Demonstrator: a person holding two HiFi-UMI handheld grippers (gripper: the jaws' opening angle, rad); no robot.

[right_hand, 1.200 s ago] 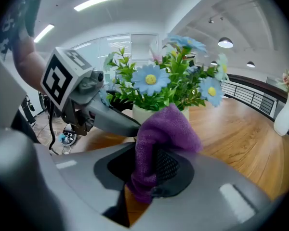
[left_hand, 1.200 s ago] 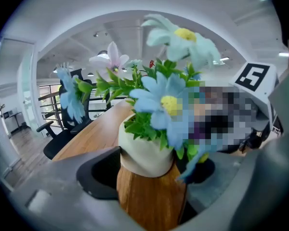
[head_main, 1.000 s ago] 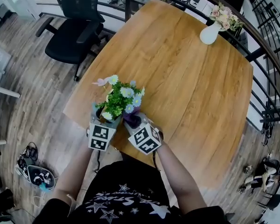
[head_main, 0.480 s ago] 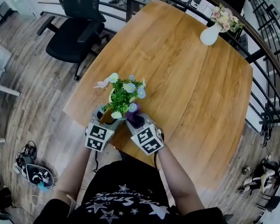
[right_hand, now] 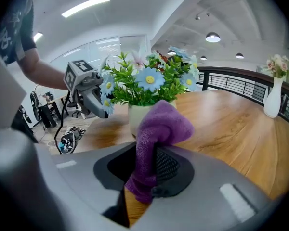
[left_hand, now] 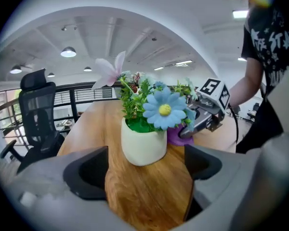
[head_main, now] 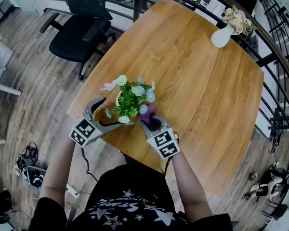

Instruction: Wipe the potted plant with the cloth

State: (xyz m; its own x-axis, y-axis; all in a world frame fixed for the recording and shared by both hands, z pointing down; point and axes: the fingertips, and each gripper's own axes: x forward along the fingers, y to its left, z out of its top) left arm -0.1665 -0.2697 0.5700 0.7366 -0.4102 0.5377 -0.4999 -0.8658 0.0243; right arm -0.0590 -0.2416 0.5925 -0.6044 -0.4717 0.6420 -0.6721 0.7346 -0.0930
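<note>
The potted plant (head_main: 130,98), green leaves with blue and white daisies in a cream pot (left_hand: 143,142), stands near the front left edge of the wooden table (head_main: 202,85). My left gripper (head_main: 111,113) sits just left of the pot. Its jaws have just been opening and now stand wide, with the pot a little ahead of the fingertips and nothing pressed between them. My right gripper (head_main: 152,123) is shut on a purple cloth (right_hand: 160,127), which bunches up above its jaws close to the pot's right side (right_hand: 137,117). Whether the cloth touches the pot is hidden.
A white vase of pink flowers (head_main: 222,32) stands at the table's far right corner. A black office chair (head_main: 77,30) is beyond the left edge, with a black railing (head_main: 274,57) behind. Shoes (head_main: 29,177) lie on the floor at the left.
The left gripper has let go of the pot, opened wide and drawn back to the left. The right gripper with the cloth has shifted slightly to the right beside the plant.
</note>
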